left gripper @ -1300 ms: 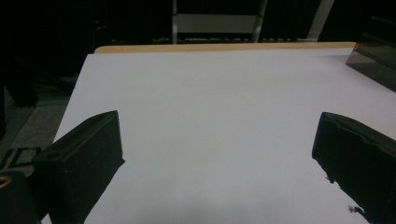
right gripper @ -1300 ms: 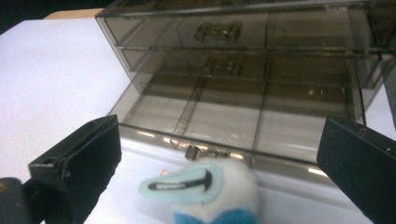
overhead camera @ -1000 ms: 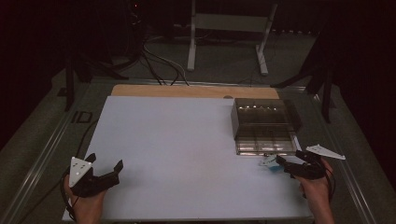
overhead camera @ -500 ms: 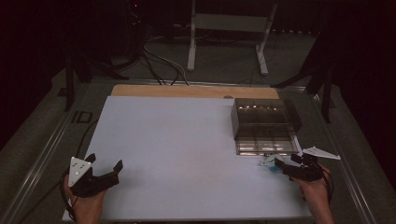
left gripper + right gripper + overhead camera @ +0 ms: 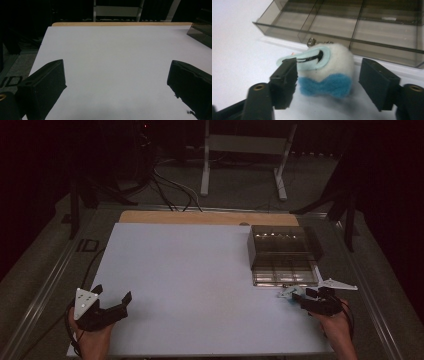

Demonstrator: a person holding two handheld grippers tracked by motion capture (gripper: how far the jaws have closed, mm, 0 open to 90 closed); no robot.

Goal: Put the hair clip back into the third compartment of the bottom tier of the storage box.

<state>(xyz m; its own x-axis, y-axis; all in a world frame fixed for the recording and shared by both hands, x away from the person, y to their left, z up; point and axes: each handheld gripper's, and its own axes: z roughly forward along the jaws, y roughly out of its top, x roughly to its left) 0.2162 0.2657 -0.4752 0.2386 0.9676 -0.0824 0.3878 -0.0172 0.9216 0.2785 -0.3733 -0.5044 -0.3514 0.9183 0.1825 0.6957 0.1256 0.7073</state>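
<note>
Closing on small white fluffy plush with blue felt bow (image 5: 329,72), on white desk (image 5: 200,270) just before smoky clear plastic compartment box (image 5: 282,252) | right gripper (image 5: 328,75) jaws just closing, left pad touching, right apart | centre the plush, squeeze gently | left gripper (image 5: 115,82) released, idle.

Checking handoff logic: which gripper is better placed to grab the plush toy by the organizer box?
Right. The right gripper already straddles the plush toy, its jaws just closing, one pad not yet touching. The left gripper sits open across the white board, far from the organizer box.
</note>
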